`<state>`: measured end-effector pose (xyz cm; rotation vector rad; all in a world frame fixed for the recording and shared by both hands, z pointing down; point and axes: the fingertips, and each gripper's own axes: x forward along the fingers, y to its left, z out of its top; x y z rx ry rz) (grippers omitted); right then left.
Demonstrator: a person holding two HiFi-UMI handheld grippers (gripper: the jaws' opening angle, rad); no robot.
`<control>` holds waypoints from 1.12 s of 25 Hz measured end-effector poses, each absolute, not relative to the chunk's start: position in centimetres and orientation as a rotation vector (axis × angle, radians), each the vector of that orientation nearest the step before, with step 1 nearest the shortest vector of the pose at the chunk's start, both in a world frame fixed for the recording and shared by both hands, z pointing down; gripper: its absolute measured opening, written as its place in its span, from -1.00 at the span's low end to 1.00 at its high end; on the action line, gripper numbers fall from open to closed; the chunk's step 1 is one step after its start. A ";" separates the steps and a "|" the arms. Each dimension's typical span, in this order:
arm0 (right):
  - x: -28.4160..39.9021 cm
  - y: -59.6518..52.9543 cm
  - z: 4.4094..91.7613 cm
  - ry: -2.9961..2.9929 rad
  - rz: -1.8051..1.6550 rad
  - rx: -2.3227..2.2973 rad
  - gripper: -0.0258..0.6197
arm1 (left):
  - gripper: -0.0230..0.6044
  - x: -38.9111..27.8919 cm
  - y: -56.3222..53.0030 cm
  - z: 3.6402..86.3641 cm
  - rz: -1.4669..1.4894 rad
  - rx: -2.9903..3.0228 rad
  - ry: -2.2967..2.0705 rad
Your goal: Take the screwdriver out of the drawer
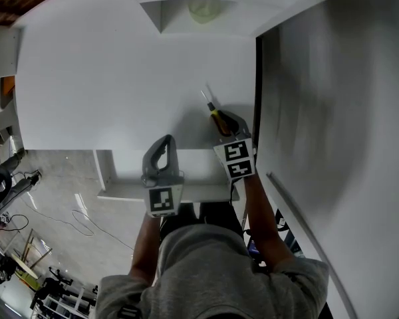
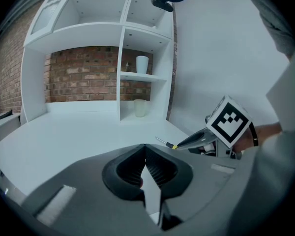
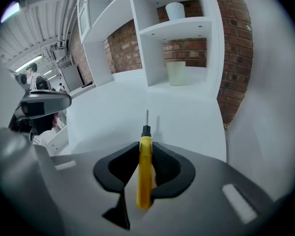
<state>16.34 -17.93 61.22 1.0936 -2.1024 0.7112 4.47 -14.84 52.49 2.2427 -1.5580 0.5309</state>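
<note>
The screwdriver [image 3: 145,171] has a yellow handle, a black collar and a thin metal shaft. My right gripper [image 3: 146,144] is shut on the handle, and the shaft points ahead over the white tabletop [image 3: 113,117]. In the head view the screwdriver [image 1: 216,117] sticks out of the right gripper [image 1: 221,121] low over the table's near right part [image 1: 120,78]. My left gripper [image 1: 163,141] is beside it to the left at the table's near edge. Its jaws meet at the tips with nothing between them [image 2: 145,149]. From the left gripper view the right gripper [image 2: 196,139] and screwdriver tip [image 2: 164,142] show at the right.
A white shelf unit stands at the back of the table with a pale cup [image 3: 176,73] in its lower bay and a white cup [image 3: 175,10] above. A tall white panel [image 1: 332,111] borders the table's right side. A white ledge [image 1: 120,193] juts out below the near edge.
</note>
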 end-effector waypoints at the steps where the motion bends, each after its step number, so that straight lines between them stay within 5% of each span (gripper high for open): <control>1: 16.4 -18.0 61.4 -2.100 0.713 1.093 -0.66 | -0.89 4.5 -14.9 52.6 0.534 2.243 -1.559; 23: 17.6 -17.8 61.4 -2.101 0.710 1.131 -0.64 | -0.89 5.3 -13.8 51.1 0.533 2.281 -1.566; 28: 17.8 -17.5 60.3 -2.138 0.729 1.148 -0.38 | -0.89 5.2 -13.3 50.1 0.531 2.303 -1.565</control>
